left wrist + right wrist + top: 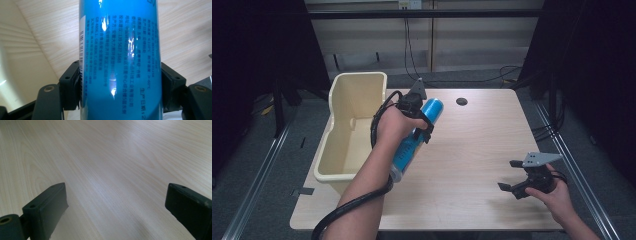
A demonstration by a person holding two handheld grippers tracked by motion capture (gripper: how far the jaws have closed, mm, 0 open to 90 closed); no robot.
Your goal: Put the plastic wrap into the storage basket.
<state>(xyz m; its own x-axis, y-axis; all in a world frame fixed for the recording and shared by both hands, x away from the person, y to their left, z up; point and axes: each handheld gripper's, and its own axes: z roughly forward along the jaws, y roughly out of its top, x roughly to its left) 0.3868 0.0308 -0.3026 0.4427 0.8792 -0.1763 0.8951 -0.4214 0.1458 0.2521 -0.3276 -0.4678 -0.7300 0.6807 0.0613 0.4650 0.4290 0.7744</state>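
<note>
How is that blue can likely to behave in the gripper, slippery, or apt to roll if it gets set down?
The blue can has a glossy wrapper that catches glare, so it may slip between the left gripper pads. It looks rigid, holding its round shape under the clamp. Being a cylinder, it would probably roll if laid sideways on the table.

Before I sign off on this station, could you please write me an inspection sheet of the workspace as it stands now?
Surface: pale wooden table, with a dark round hole near its far edge.
Job's things: blue cylindrical can with printed label, held tilted above the table beside the cream plastic bin at the table's left edge; nothing seen in the visible part of the bin.
Clutter: nothing seen.
Grippers: left gripper shut on the can, pads pressing both sides; right gripper open, nothing between its jaws, low over the table's near right corner.
Cables: black cable trails along the left forearm; thin wires hang down the far wall.
Surroundings: dark curtains on both sides, grey floor.
</note>
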